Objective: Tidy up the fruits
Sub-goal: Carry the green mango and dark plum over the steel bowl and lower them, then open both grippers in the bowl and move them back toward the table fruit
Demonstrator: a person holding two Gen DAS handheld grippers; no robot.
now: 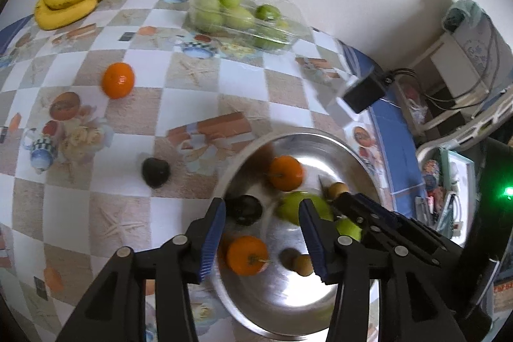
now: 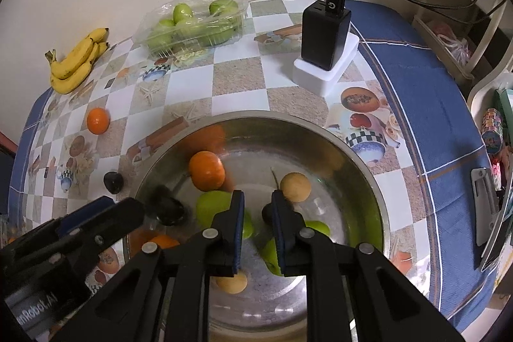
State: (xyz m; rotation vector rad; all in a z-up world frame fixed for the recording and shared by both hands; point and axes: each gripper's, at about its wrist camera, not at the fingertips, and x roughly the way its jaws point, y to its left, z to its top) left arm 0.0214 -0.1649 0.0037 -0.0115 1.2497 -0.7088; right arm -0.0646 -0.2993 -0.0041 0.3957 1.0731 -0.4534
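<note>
Left gripper (image 1: 261, 241) hangs half-open and empty above the steel bowl (image 1: 349, 146); right gripper (image 2: 258, 233), nearly shut, holds nothing. Crowded together, they risk colliding or knocking the orange (image 1: 247, 255).

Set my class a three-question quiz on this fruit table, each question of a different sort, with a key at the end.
1. True or false: the bananas lie inside the steel bowl.
2. Choose one: the green fruits by the wall sit in A) a clear plastic tray, B) a wicker basket, C) a paper bag.
3. Count the oranges lying on the tablecloth, outside the bowl.

Key: 1 false, they lie on the table by the wall. 2 A. 3 one, the loose orange.
</note>
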